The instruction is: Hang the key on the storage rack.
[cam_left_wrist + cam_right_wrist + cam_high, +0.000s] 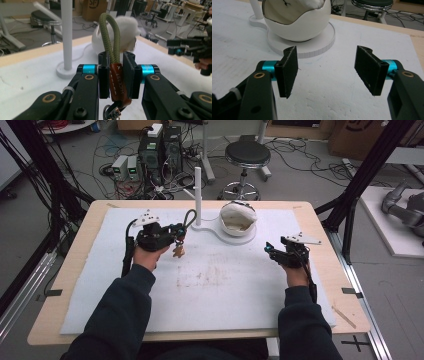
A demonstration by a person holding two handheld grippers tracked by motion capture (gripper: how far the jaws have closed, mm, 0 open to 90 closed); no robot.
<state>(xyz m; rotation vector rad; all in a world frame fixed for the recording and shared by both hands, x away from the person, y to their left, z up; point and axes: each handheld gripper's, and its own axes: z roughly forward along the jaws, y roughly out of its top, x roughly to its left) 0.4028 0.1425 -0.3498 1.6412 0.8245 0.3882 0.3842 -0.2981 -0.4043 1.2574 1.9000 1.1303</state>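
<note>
wide-apart right gripper (pixel 325 71) faces white bowl (pixel 298 21) on round base (pixel 317 47).

A high camera looks forward and down over the whole surface (pixel 210 285). Two close cameras ride low on the handheld tools, looking along their fingers (pixel 287 72). All three share the white bowl stand (pixel 238 220).

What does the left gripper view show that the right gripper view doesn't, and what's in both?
Left gripper view: the left gripper shut on a keychain, pads clamping its brown leather tag, the green rope loop rising above, and the tall white post upright.

Right gripper view: the right gripper with jaws open and nothing between them, and the round white base under the bowl.

Both: the white egg-shaped bowl, the white mat, the table's wooden edge and a black stool beyond.
</note>
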